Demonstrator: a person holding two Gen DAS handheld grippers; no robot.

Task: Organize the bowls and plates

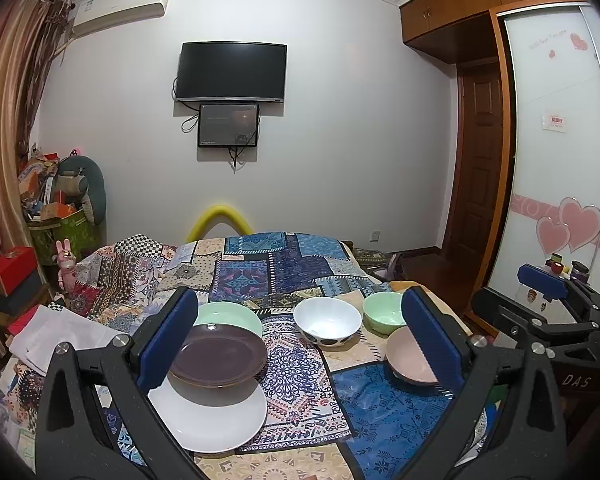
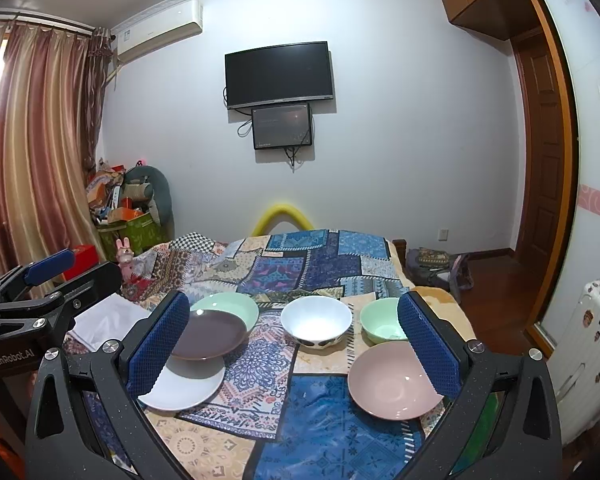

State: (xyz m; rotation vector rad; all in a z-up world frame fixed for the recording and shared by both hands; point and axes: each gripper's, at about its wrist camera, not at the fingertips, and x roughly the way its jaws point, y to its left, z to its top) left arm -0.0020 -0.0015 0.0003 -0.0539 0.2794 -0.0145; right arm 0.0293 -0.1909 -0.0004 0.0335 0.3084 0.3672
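On the bed point(image 2: 300, 264), plates sit left and bowls right, unsorted; left gripper point(image 1: 300, 344) and right gripper point(image 2: 296, 344) hover back, fingers apart, empty, likely choosing a first pick.

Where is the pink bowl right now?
The pink bowl sits on the patterned bedspread at the near right in both views, just in front of the small green bowl and right of the white bowl.

My left tongs point(image 1: 300, 344) gape wide over the patchwork bed point(image 1: 300, 272). Between them: a brown plate point(image 1: 220, 354) overlapping a white plate point(image 1: 216, 416), a white bowl point(image 1: 327, 320), a green bowl point(image 1: 382, 312) and a pink bowl point(image 1: 406, 356).
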